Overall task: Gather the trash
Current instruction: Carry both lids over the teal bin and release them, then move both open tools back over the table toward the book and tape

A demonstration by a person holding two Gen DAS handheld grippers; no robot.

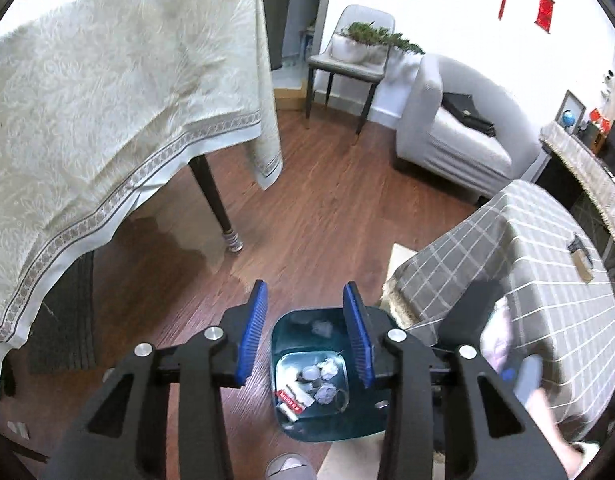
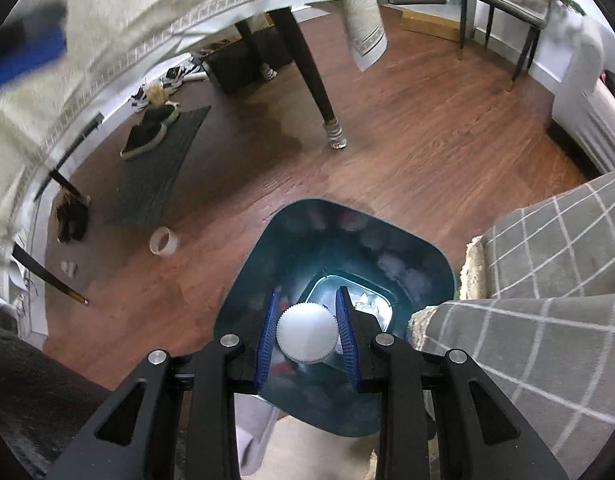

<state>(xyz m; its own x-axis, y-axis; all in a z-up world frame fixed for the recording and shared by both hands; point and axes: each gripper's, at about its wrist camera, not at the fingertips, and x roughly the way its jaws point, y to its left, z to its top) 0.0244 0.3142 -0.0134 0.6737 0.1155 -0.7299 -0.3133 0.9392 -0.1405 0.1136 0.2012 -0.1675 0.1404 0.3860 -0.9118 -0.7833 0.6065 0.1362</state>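
Observation:
A teal trash bin (image 1: pixel 287 330) stands on the wood floor and holds crumpled paper balls (image 1: pixel 325 394) and a red-and-white packet (image 1: pixel 291 398). My left gripper (image 1: pixel 305 286) hangs high over the bin. It is open, with nothing between its blue pads (image 1: pixel 357 332). In the right wrist view the same bin (image 2: pixel 307 232) lies directly below my right gripper (image 2: pixel 308 292). That gripper is shut on a container with a round white ribbed cap (image 2: pixel 307 330). The container's body is hidden under the cap.
A table under a cream cloth (image 1: pixel 107 100) stands left of the bin, its dark leg (image 1: pixel 215 204) close by. A checked-cloth seat (image 1: pixel 527 260) crowds the bin's right side. A tape roll (image 2: pixel 164 242), a paper scrap (image 2: pixel 69 267) and a dark mat (image 2: pixel 155 168) lie on the floor.

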